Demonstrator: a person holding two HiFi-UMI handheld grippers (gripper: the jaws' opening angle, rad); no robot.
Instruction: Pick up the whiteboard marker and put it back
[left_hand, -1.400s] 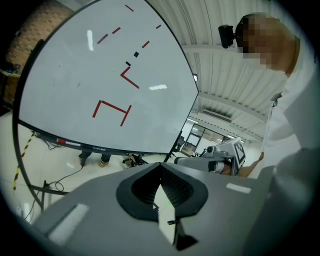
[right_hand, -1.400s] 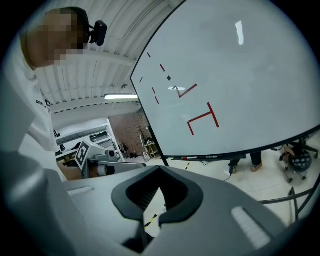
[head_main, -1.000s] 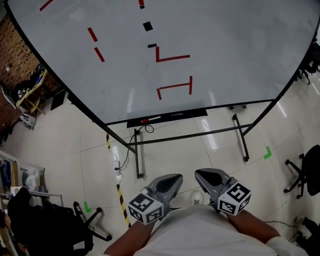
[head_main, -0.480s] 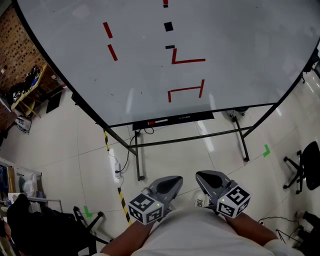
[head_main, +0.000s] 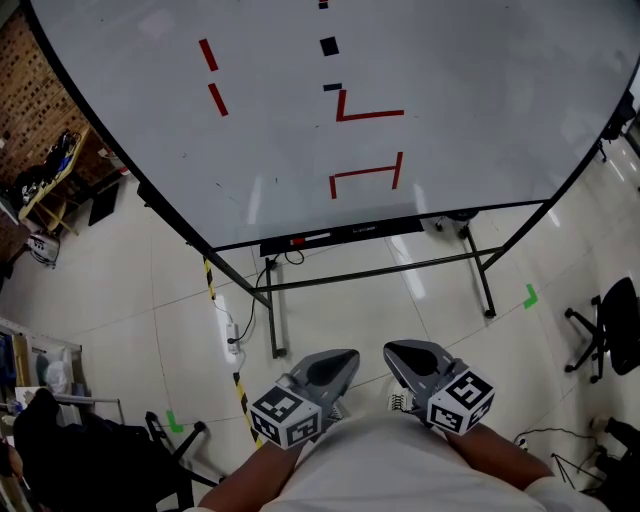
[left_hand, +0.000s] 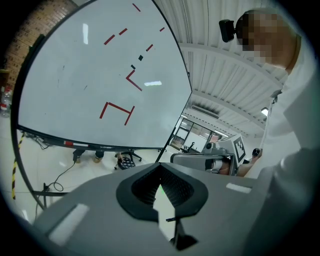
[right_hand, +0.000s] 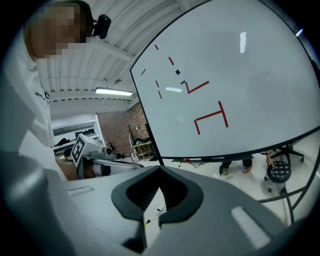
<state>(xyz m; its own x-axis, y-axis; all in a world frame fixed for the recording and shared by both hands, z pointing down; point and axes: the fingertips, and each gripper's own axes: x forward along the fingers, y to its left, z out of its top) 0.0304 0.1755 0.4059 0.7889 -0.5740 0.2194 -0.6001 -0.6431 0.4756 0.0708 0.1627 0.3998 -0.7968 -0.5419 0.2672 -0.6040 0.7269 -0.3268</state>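
Both grippers sit tucked close to my body. The left gripper (head_main: 340, 362) and the right gripper (head_main: 400, 355) each have their jaws pinched together with nothing between them. Past them is floor (head_main: 340, 320), then the marker (head_main: 312, 238) lying flat on the tray (head_main: 385, 228) under the whiteboard (head_main: 450, 100), well away from both grippers. My worry is that it's thin and lies on a shallow ledge. If I come in with the jaws not opened in time, or off-angle, I'd guess I knock it off or scrape the board.
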